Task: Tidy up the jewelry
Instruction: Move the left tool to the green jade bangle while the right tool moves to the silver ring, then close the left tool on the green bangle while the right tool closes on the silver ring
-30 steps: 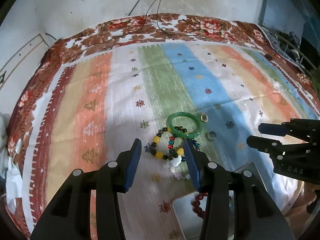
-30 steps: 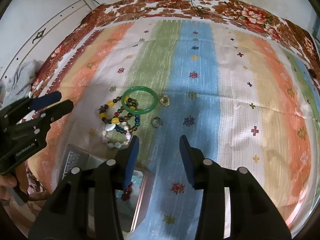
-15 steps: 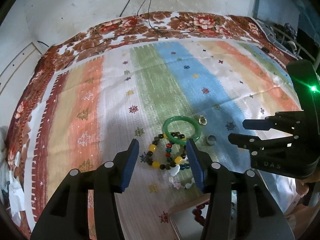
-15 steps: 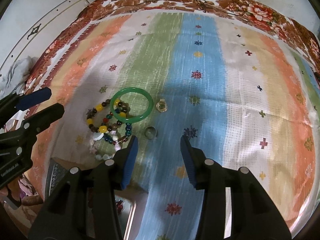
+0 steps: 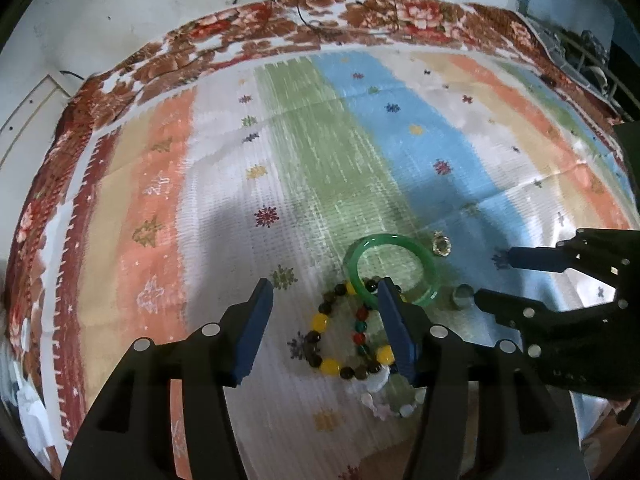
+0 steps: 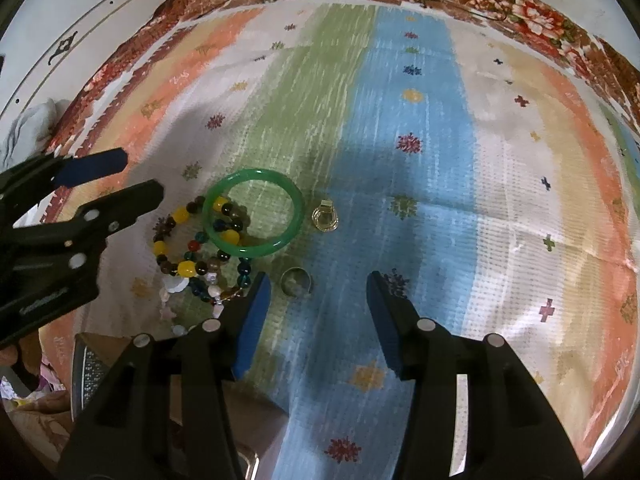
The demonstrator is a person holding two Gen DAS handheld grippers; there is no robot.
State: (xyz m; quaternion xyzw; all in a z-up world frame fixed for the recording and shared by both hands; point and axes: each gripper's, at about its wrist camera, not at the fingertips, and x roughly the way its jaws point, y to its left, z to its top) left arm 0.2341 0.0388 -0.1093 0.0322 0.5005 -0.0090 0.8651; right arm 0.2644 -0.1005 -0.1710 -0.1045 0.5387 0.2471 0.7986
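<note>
A green bangle (image 5: 394, 270) (image 6: 253, 213) lies on the striped cloth, overlapping a bracelet of yellow and dark beads (image 5: 344, 340) (image 6: 188, 240). A gold ring (image 5: 441, 245) (image 6: 325, 218) and a silver ring (image 5: 463, 295) (image 6: 296, 281) lie to its right. A pale bead string (image 6: 176, 304) lies nearer. My left gripper (image 5: 326, 300) is open and empty over the beads' left side. My right gripper (image 6: 318, 296) is open and empty, just short of the silver ring.
A metal box (image 6: 90, 364) sits at the cloth's near edge, under the grippers. The striped cloth (image 5: 360, 140) has a floral border; cables lie at its far edge (image 5: 304, 16). Clutter stands at the far right (image 5: 588, 52).
Both grippers have moved forward and lower toward the jewelry; the box has slid mostly out of view. Both stay open and empty.
</note>
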